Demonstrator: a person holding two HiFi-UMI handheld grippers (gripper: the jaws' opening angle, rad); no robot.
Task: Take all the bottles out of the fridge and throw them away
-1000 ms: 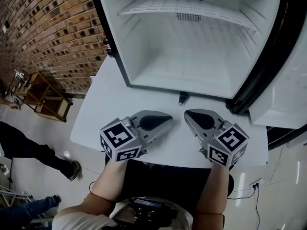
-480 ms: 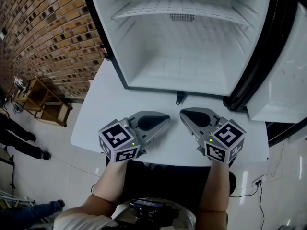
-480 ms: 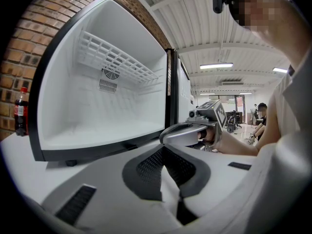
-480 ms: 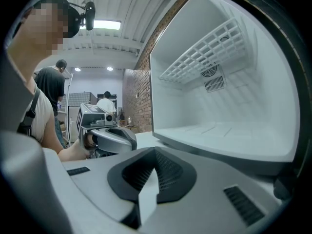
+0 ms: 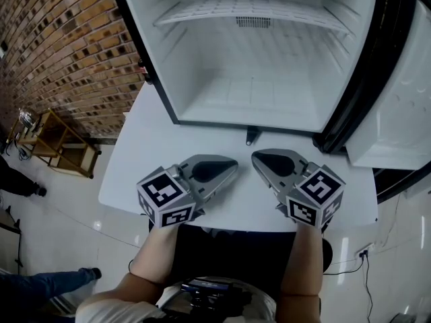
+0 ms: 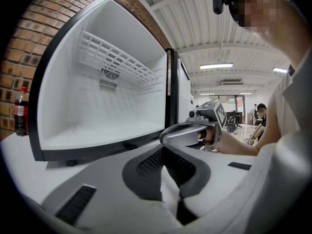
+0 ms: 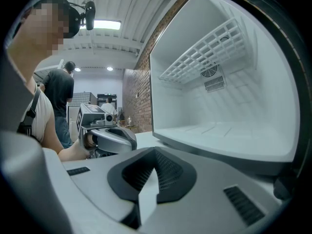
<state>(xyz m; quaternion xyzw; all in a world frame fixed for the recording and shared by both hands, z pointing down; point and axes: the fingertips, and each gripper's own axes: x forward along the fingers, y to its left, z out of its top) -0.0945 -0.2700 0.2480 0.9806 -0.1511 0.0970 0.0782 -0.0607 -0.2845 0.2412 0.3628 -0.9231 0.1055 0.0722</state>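
A small white fridge with a black frame [image 5: 256,99] stands open on a white rectangular table [image 5: 135,160]. Its inside is bare, and a white wire shelf [image 5: 249,12] hangs in the upper part of the fridge. The white fridge door [image 5: 397,113] is swung out to the right of the fridge.

The left gripper [image 5: 232,165] and the right gripper [image 5: 257,159] are in front of the fridge opening, low over the table. They are side by side, with their tips turned toward each other. The jaws of the left gripper are pressed together and nothing is between them. The jaws of the right gripper are also together, with nothing in them.

One dark plastic bottle with a red cap and a red label [image 6: 20,112] stands upright outside the fridge, just beside its left outer wall. It is on the table, between the fridge and a red-brown brick wall [image 5: 60,46].
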